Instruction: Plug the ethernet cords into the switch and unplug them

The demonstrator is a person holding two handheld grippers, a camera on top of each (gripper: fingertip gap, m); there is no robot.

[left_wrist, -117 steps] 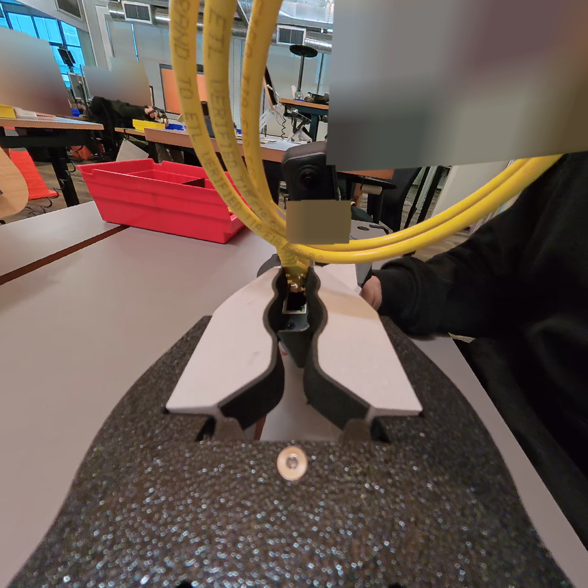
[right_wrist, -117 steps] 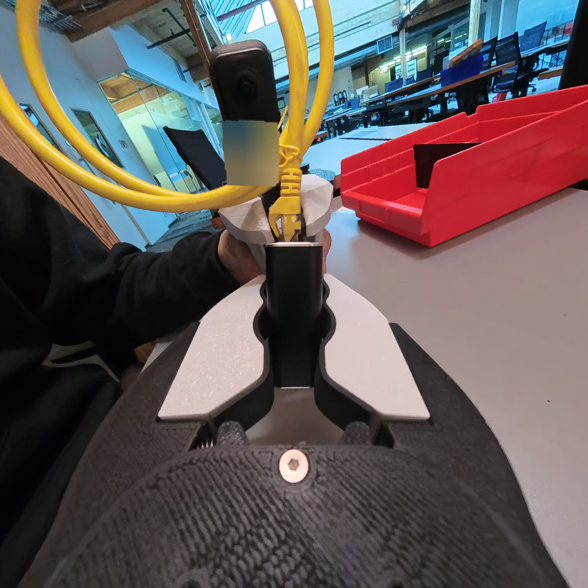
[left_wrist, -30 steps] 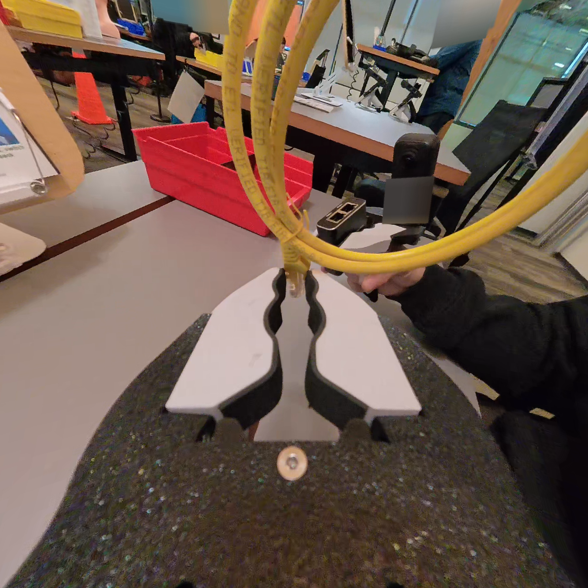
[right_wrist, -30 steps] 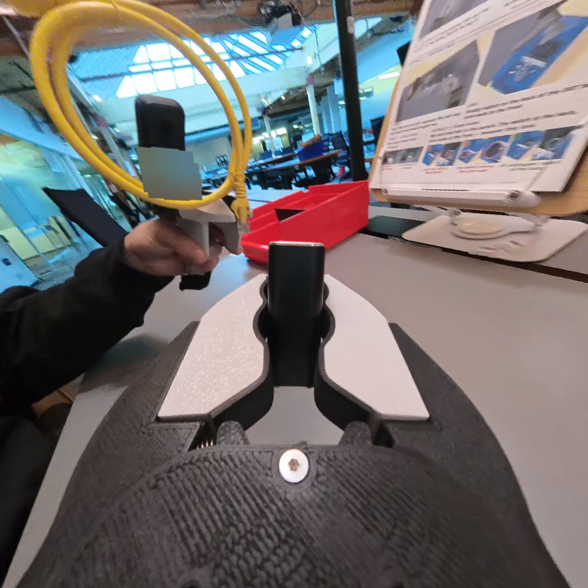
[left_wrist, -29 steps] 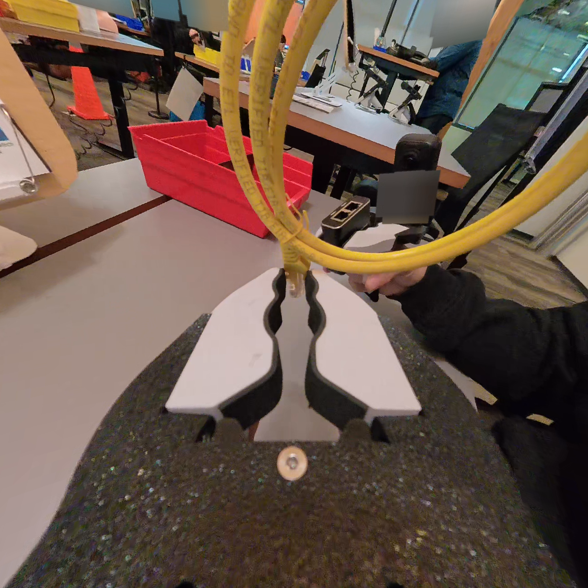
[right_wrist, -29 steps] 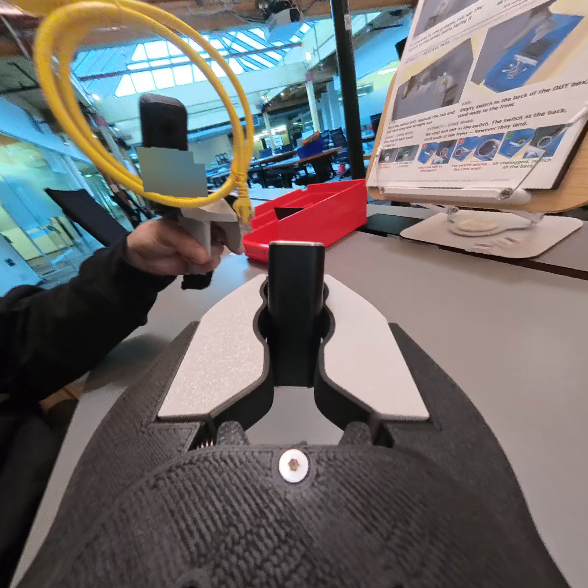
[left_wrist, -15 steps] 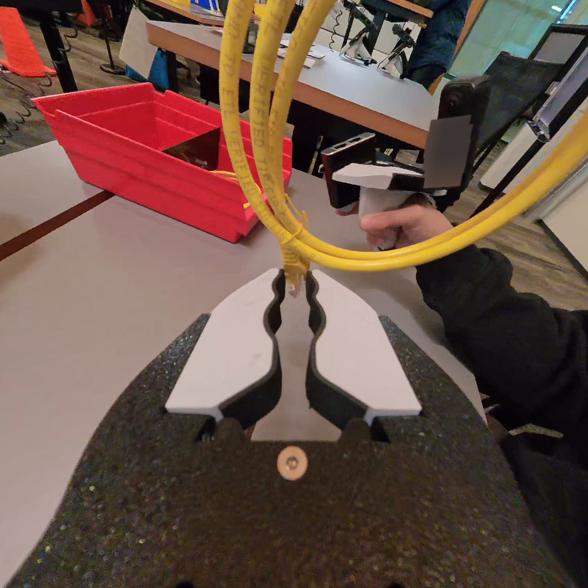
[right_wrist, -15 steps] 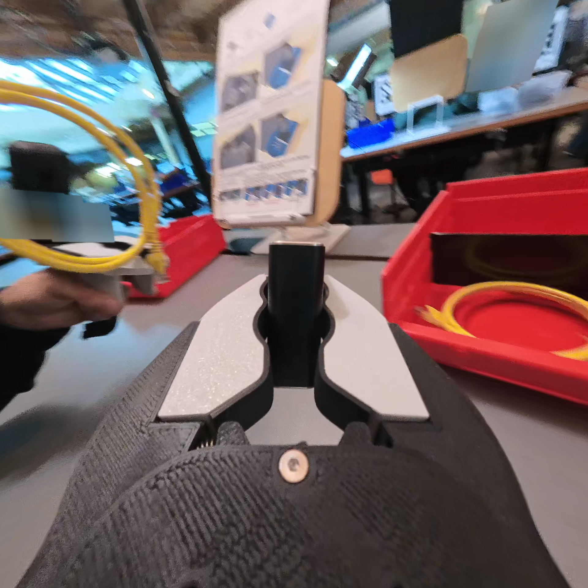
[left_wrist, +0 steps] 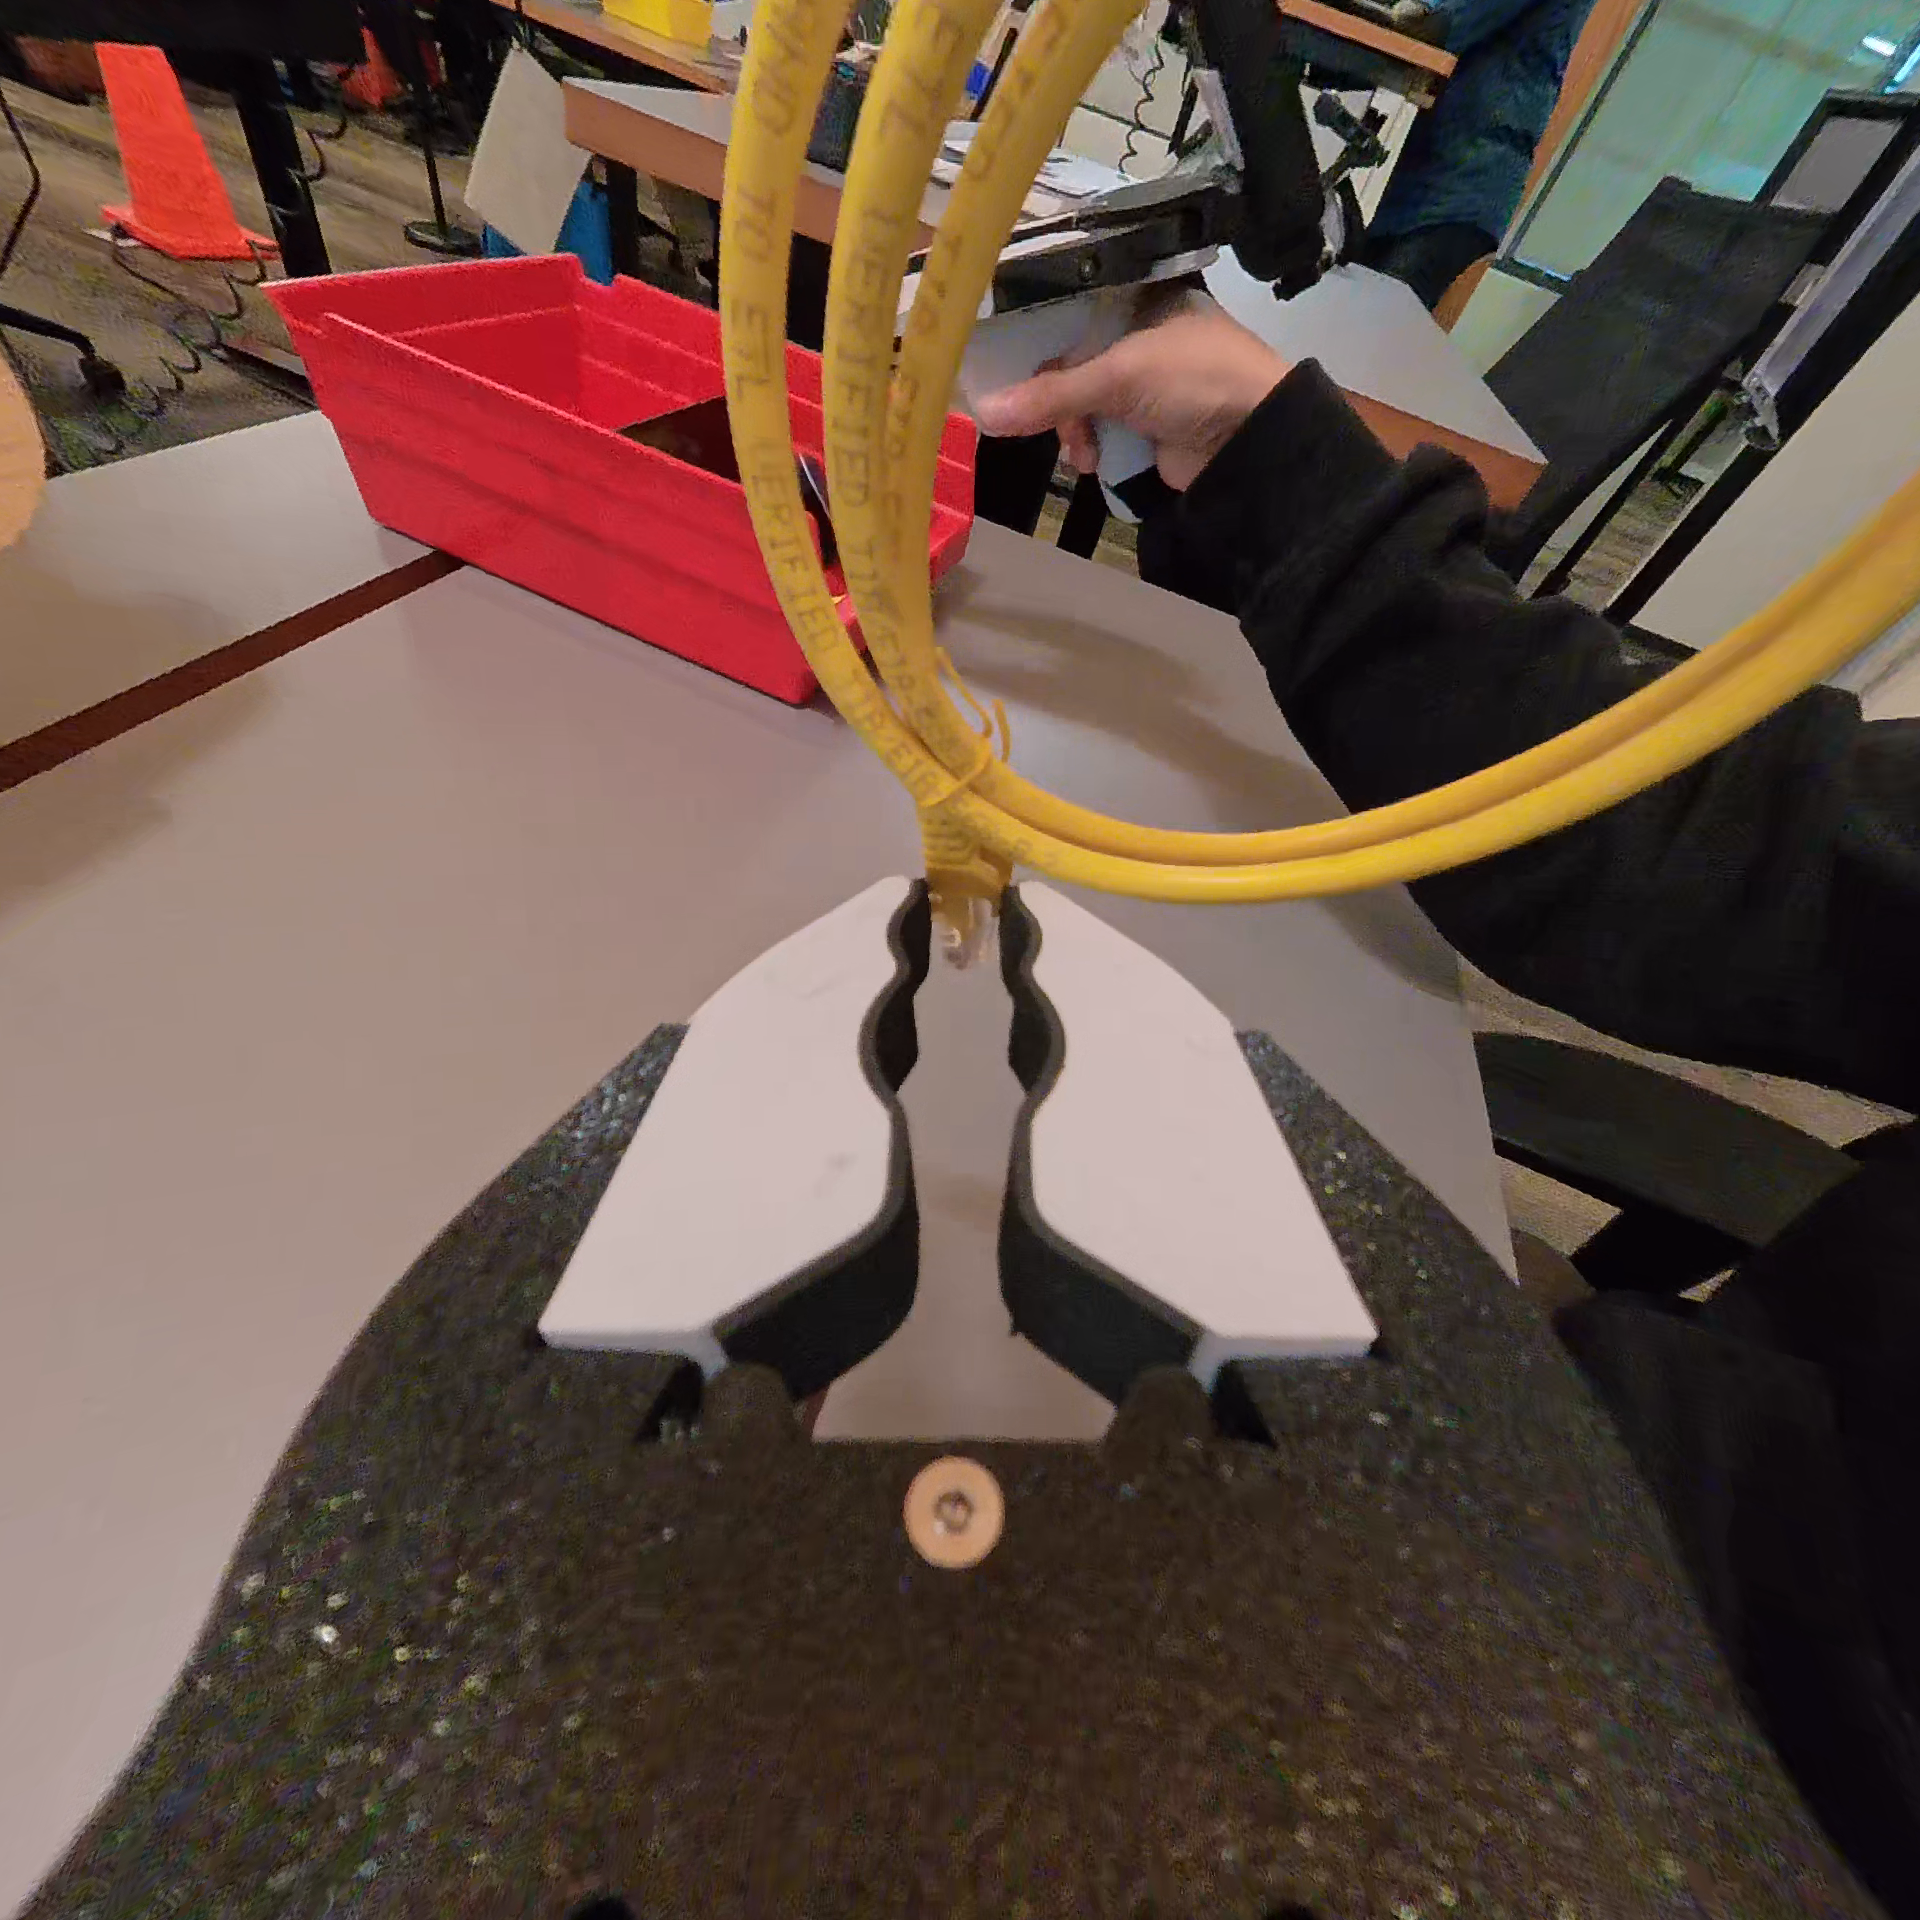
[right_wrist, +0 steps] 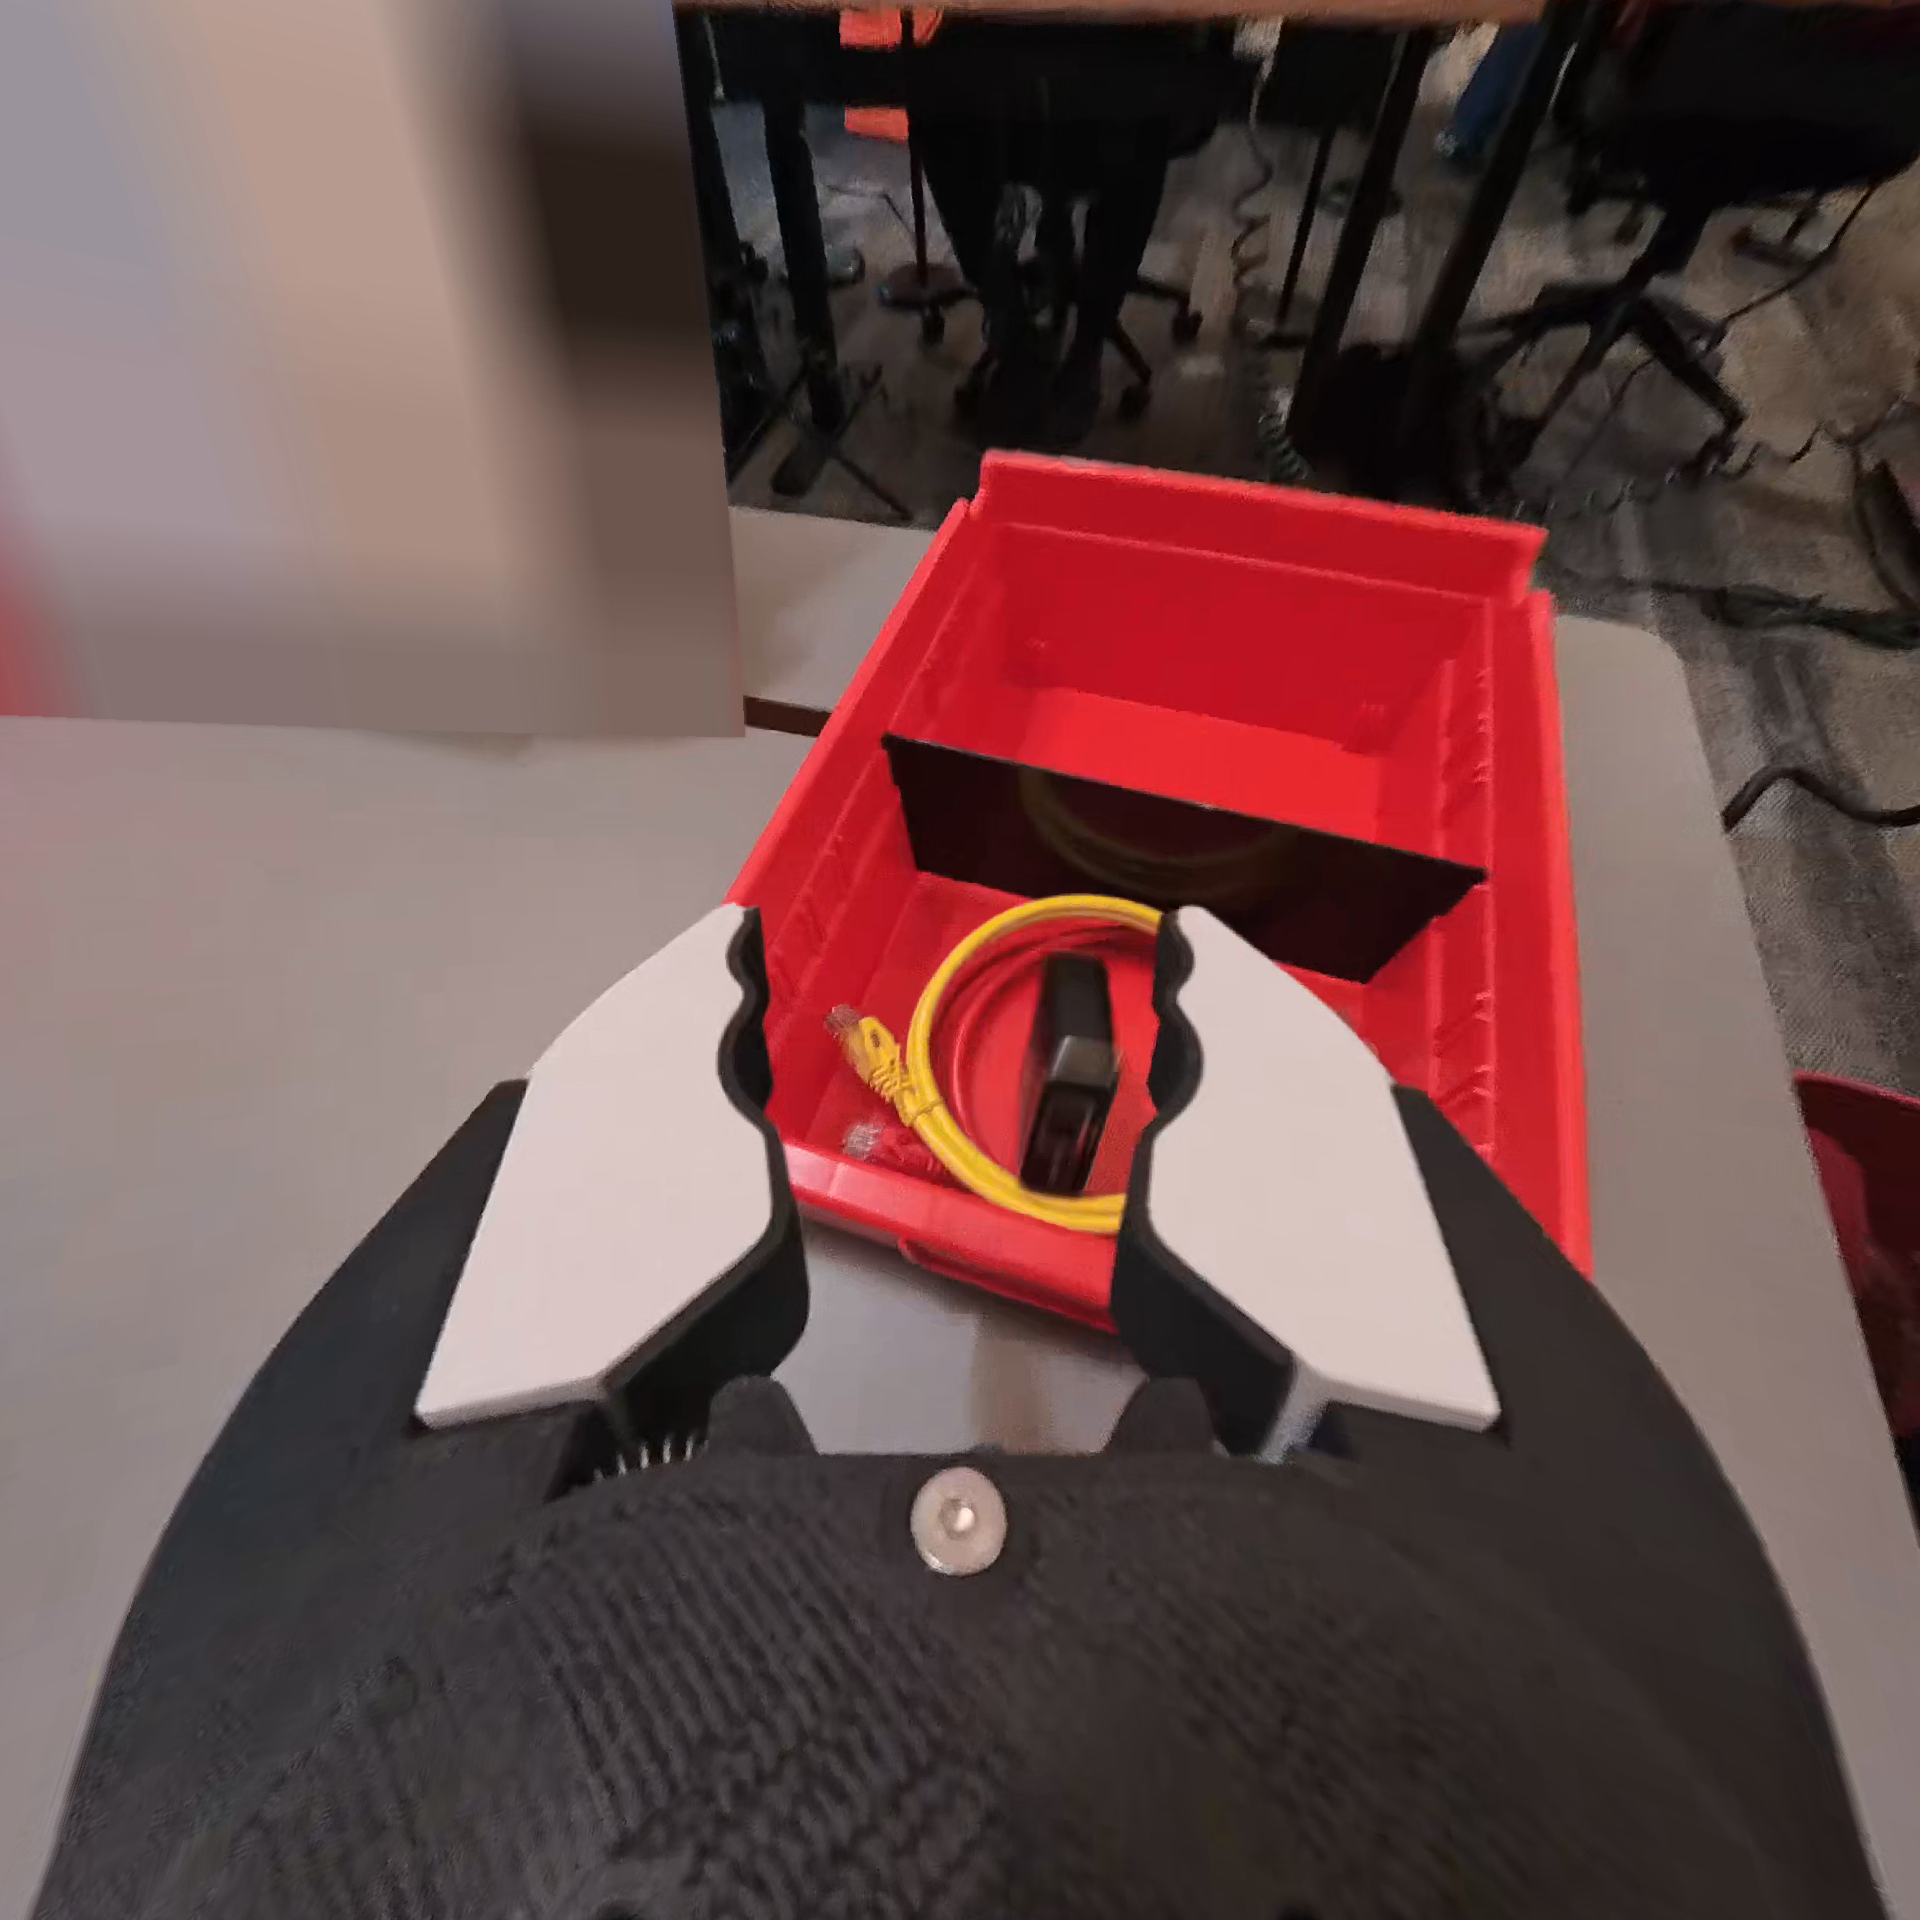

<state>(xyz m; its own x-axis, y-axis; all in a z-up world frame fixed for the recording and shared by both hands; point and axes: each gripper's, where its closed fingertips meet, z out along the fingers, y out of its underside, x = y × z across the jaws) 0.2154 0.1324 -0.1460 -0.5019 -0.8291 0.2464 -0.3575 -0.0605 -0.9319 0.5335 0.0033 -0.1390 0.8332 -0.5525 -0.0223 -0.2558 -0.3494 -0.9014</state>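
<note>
My left gripper [left_wrist: 961, 920] is shut on the plug of a yellow ethernet cord [left_wrist: 1247, 862]. The tied coil loops up and away to the right. My right gripper [right_wrist: 958, 935] is open and empty, held above the near compartment of a red bin [right_wrist: 1517, 935]. The black switch [right_wrist: 1070, 1070] lies in that compartment, inside the ring of a second yellow cord [right_wrist: 940, 1091] whose plug [right_wrist: 862, 1039] points left. In the left wrist view the bin [left_wrist: 540, 488] stands ahead, with the hand [left_wrist: 1132, 390] that holds the right gripper above its right end.
A black divider [right_wrist: 1174, 862] splits the bin; the far compartment looks empty. The grey table [left_wrist: 416, 935] has a dark seam at the left and an edge close on the right. A black sleeve [left_wrist: 1558, 779] crosses the right side. Other desks and an orange cone [left_wrist: 166, 156] stand behind. The grippers' ends are close to 35 cm from one another.
My right gripper swung over the red bin, tilted down and opened; the switch it held now lies in the bin. My left gripper keeps its hold on the cord plug.
</note>
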